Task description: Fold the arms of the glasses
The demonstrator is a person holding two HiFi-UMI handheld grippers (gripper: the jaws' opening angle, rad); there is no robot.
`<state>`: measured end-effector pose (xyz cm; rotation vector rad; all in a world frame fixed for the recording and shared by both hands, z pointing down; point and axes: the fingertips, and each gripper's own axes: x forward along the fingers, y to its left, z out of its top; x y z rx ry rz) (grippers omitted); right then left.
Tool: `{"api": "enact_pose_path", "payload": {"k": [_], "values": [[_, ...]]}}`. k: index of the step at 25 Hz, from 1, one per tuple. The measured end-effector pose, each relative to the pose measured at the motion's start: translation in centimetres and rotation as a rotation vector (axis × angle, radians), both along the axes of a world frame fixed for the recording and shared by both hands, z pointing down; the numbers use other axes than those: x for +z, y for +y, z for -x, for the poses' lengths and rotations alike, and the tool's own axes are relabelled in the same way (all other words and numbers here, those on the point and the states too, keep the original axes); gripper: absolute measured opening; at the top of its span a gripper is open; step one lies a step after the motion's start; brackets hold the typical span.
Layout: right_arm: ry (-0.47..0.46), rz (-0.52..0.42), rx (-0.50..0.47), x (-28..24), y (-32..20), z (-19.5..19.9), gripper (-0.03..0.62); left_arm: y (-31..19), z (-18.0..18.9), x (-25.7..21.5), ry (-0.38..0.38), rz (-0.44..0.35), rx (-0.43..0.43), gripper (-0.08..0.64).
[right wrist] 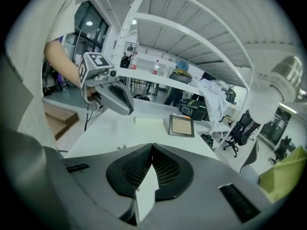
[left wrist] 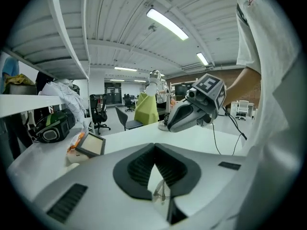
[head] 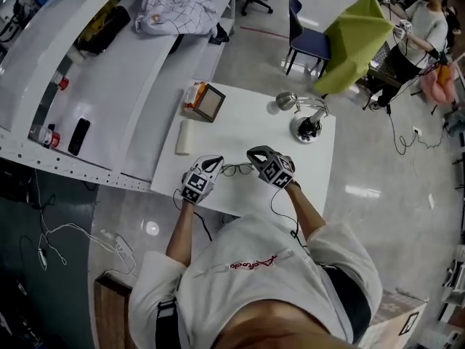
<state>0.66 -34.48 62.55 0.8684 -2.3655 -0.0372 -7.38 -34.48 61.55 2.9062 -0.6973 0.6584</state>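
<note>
Thin dark-framed glasses (head: 238,169) lie on the white table (head: 240,129) near its front edge, between my two grippers. My left gripper (head: 216,166) touches their left end. In the left gripper view the jaws (left wrist: 154,147) meet at the tips, and part of the glasses (left wrist: 161,191) shows in the gap just behind them. My right gripper (head: 256,153) sits at the glasses' right end. Its jaws (right wrist: 152,146) are closed, with only bare table showing behind the tips. Each gripper appears in the other's view: the right one (left wrist: 192,113) and the left one (right wrist: 111,94).
A desk lamp (head: 308,121) stands at the table's far right. A framed box (head: 205,101) and a white roll (head: 184,137) lie at the far left. White shelving (head: 87,100) runs along the left. A blue chair (head: 308,42) and green cloth (head: 354,41) are behind.
</note>
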Motion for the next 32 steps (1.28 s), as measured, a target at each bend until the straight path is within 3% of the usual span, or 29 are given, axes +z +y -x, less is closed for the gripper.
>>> {"api": "enact_pose_path", "payload": {"k": [5,11,15,18,23,32], "values": [[-0.299,0.017,0.17,-3.7,-0.7,-0.7,0.028,-0.2,0.2,-2.2,0.153,0.058,-0.055,0.029],[-0.744,0.009,0.304,-8.1,0.0,-2.0,0.026,0.1,0.8,-6.5,0.461,0.133,-0.116,0.029],[-0.882,-0.021,0.328,-9.4,1.7,-1.6,0.026,1.4,1.1,-8.0,0.554,0.138,-0.115,0.029],[-0.863,-0.044,0.313,-9.4,2.8,-1.0,0.026,2.5,1.2,-8.2,0.562,0.129,-0.117,0.029],[-0.733,-0.094,0.261,-9.5,4.9,-0.6,0.025,4.5,1.3,-8.4,0.554,0.107,-0.139,0.029],[-0.658,-0.094,0.219,-8.7,13.0,-3.1,0.025,11.9,-1.3,-8.7,0.553,0.089,-0.206,0.029]]}}
